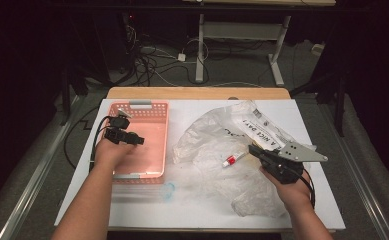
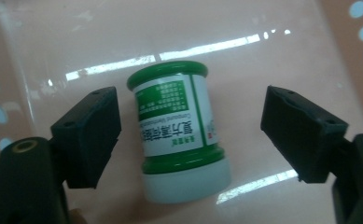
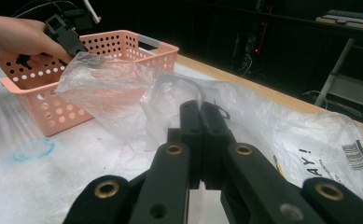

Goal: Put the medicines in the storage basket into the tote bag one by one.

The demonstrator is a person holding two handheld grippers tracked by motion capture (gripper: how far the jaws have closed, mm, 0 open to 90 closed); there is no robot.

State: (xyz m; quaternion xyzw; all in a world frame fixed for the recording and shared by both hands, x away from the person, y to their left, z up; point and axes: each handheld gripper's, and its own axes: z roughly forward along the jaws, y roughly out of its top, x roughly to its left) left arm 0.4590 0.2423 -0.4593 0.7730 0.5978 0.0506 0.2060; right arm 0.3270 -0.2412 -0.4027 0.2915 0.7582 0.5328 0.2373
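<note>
While my left gripper (image 2: 191, 135) hangs over the pink basket (image 1: 154, 107), its jaws stand apart on either side of a small green-and-white jar (image 2: 181, 135) that lies on its side on the basket floor, neither pad touching it. The jar's label carries green panels and a line of Chinese characters that I cannot read, with a white cap toward me. My right gripper (image 3: 201, 122) is clenched tight, its jaws pressed together, with a fold of the clear plastic bag (image 1: 217, 150) just at their tips; I cannot tell whether the film is actually pinched between them. Just beside that gripper in the high view a small white tube with a red cap (image 1: 233, 159) lies on the crumpled plastic. On the bag I can make out "A NICE DAY!" in black, and a barcode (image 3: 356, 155) in the right gripper view. A bluish round smear (image 1: 168, 190) marks the surface near the basket's front corner. Everything sits on a white sheet (image 1: 132, 210) over a wooden table (image 1: 197, 93); beyond it the room is dark, with a white desk frame (image 1: 242, 30) and tangled cables (image 1: 152, 62) on the grey floor.
</note>
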